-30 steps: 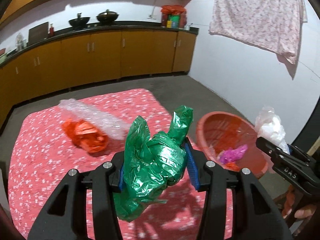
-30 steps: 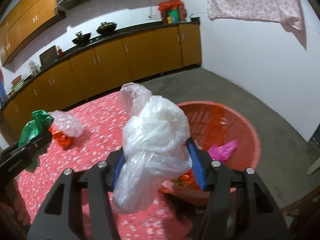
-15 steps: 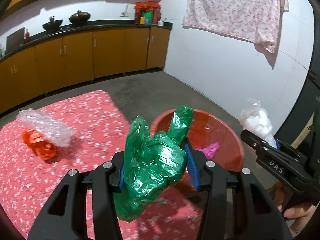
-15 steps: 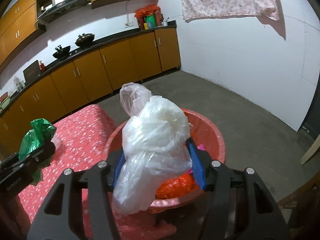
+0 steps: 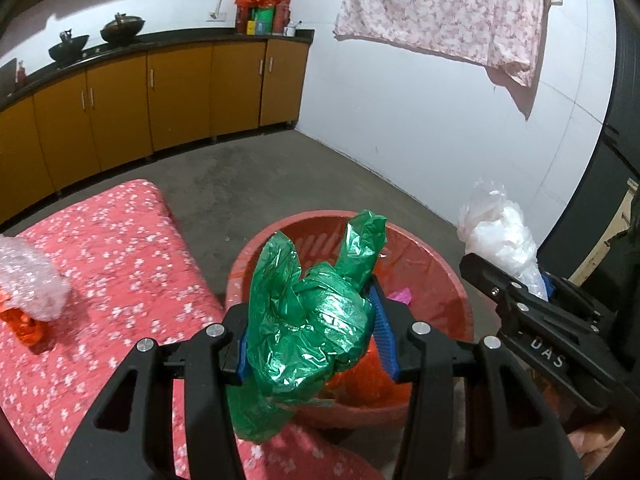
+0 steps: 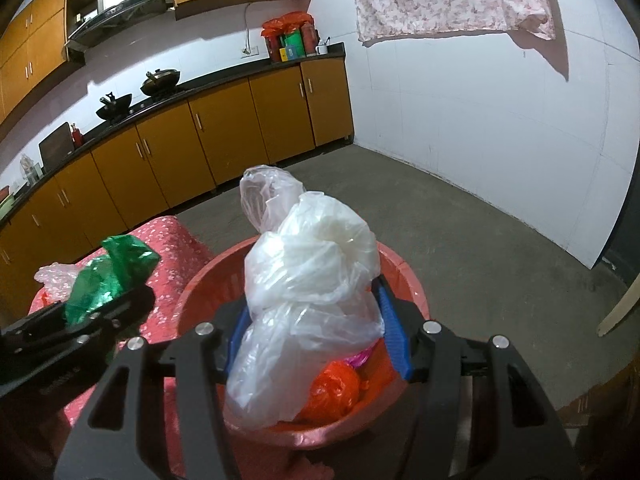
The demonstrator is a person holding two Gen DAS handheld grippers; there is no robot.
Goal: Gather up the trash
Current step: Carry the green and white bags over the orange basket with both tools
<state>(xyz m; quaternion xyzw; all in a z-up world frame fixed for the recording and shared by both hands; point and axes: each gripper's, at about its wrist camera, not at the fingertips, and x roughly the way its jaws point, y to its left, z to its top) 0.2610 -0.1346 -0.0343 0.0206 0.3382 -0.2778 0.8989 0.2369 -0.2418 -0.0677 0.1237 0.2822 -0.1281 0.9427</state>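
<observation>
Bags here look light, soft and crushable, best pinched across the bunched middle. Left gripper (image 5: 312, 340) pinches one green bag (image 5: 308, 328), right gripper (image 6: 316, 340) one white bag (image 6: 312, 300), both over the red basket (image 5: 448, 280). Two more pieces lie on the surface (image 5: 120, 248): one clear wrap (image 5: 28, 276), one orange bag (image 5: 24, 328).

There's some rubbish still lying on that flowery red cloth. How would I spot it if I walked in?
Find the red cloth with small white flowers beside the round red plastic basin. Near the cloth's left end lies a crumpled clear bubble-wrap sheet on top of a scrunched orange plastic bag. Unlike the green and white bags, no gripper holds this pair.
</observation>
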